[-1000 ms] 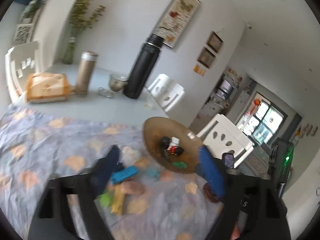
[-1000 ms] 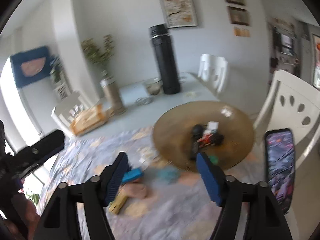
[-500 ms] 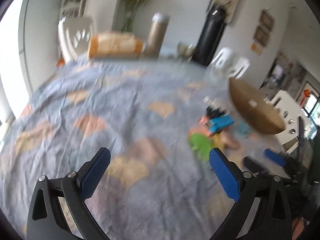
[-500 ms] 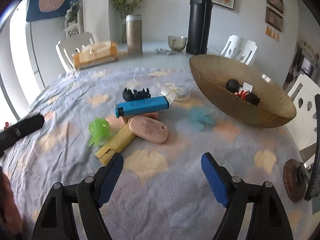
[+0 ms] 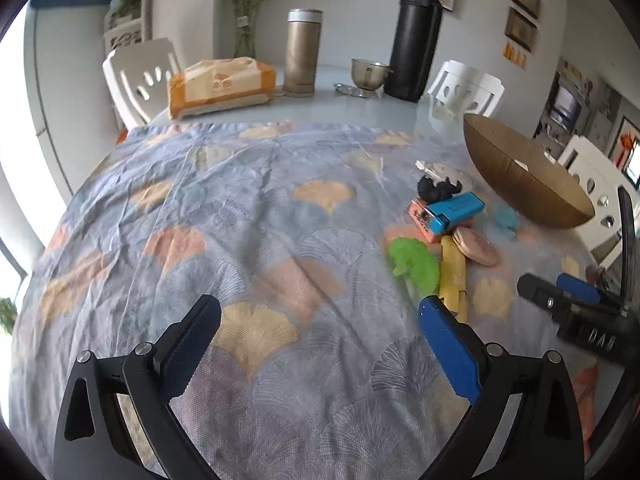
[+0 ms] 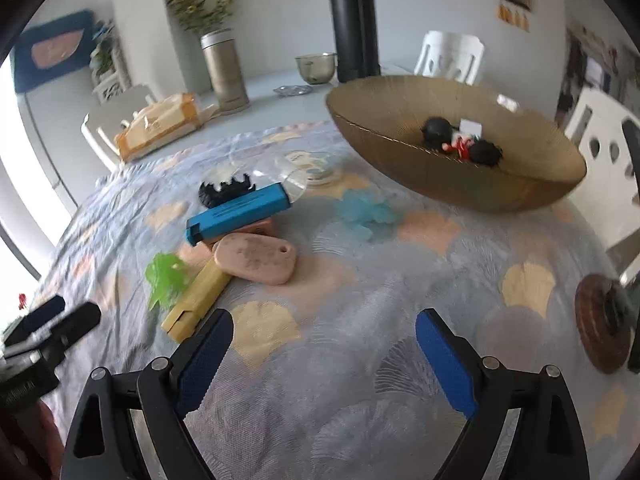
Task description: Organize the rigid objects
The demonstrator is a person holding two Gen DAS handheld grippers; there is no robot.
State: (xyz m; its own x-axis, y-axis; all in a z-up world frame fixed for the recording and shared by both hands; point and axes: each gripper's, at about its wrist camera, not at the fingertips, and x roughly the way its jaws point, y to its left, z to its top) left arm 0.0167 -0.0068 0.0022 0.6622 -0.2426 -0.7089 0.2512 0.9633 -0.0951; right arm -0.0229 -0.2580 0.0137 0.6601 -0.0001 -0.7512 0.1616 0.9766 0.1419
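Patterned tablecloth (image 6: 360,420) beneath, right gripper (image 6: 324,344) angled down, jaws opening, empty, left gripper (image 5: 320,336) seemingly wide, empty.

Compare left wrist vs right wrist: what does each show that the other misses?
Left wrist only: the bowl from outside, its contents hidden, and the right tongs at the right edge.

Right wrist only: the bowl's inside, with black toys and a small red-and-white piece, a dark coaster, and the left tongs at the left edge.

Both: the pile on the cloth, blue box, pink oval case, yellow box, green toy, plus the black flask.
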